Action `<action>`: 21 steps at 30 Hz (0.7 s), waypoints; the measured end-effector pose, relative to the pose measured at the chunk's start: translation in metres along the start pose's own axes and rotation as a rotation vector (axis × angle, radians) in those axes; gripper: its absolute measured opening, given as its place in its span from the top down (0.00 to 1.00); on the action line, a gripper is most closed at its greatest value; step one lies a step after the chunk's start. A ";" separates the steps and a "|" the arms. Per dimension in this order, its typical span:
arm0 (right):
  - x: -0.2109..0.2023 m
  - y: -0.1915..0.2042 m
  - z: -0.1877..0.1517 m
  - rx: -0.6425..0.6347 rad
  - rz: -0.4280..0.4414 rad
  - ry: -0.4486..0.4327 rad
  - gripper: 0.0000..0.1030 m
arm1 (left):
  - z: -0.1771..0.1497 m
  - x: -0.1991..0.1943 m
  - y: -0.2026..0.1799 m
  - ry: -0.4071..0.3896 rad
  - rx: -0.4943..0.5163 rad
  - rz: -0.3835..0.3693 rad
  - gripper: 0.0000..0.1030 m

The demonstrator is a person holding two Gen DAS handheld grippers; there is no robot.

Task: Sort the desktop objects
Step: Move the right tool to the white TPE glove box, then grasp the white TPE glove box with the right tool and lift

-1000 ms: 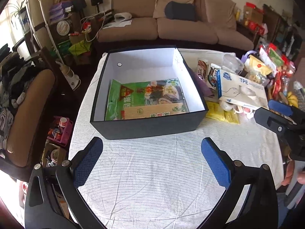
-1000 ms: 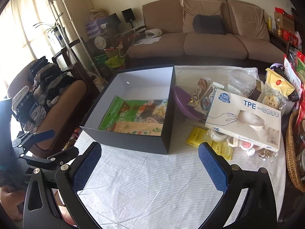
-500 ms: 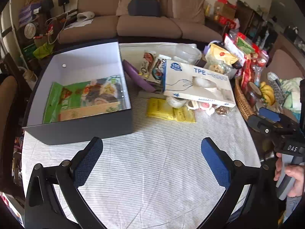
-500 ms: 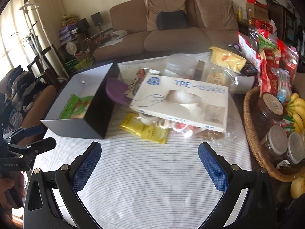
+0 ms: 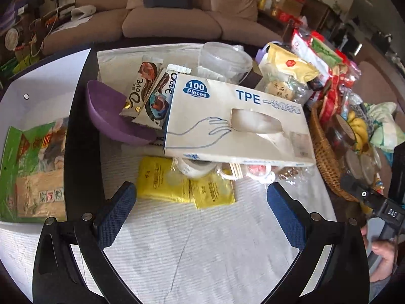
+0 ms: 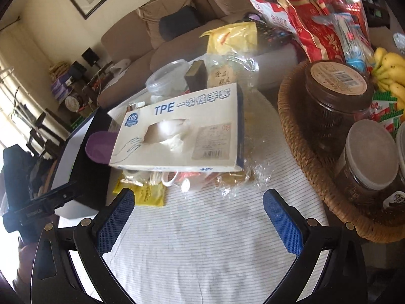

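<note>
A black storage box (image 5: 81, 136) with a white inside stands at the left and holds a green snack bag (image 5: 30, 167). A white TPE glove box (image 5: 235, 121) lies over a heap of small items; it also shows in the right wrist view (image 6: 182, 134). Two yellow packets (image 5: 184, 185), two Dove chocolate bars (image 5: 149, 93) and a purple bowl (image 5: 111, 116) lie beside it. My left gripper (image 5: 201, 210) is open and empty, just short of the yellow packets. My right gripper (image 6: 198, 217) is open and empty, in front of the glove box.
A wicker basket (image 6: 298, 136) with jars (image 6: 334, 93) and bananas (image 6: 389, 68) stands at the right. Red and yellow snack bags (image 6: 303, 20) and a clear tub (image 5: 225, 60) crowd the back. The striped tablecloth (image 5: 202, 253) covers the table. A sofa stands beyond.
Both grippers have swung right, away from the black box and closer to the glove box and the heap. Both stay open and empty.
</note>
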State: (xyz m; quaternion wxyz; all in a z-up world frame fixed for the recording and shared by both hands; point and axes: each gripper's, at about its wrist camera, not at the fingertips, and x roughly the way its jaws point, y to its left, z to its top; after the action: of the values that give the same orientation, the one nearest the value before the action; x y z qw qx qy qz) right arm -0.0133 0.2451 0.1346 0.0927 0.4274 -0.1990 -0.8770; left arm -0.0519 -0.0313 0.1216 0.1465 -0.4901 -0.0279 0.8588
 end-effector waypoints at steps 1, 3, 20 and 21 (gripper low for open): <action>0.006 -0.004 0.006 0.019 -0.003 -0.003 0.00 | 0.008 0.009 -0.002 0.006 0.003 0.019 0.00; 0.019 -0.007 0.019 0.048 -0.005 0.000 0.00 | 0.023 0.028 -0.006 0.025 0.008 0.046 0.00; 0.107 0.008 0.063 -0.086 -0.246 0.060 0.00 | 0.073 0.128 -0.025 0.125 0.066 0.187 0.00; 0.107 0.007 0.063 -0.085 -0.245 0.054 0.00 | 0.074 0.131 -0.025 0.129 0.055 0.178 0.00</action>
State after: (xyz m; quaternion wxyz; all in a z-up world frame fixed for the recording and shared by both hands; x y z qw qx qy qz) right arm -0.1293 0.2203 0.0964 0.0080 0.4676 -0.1054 -0.8776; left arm -0.1713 0.0361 0.0557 0.0848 -0.5408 0.0489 0.8354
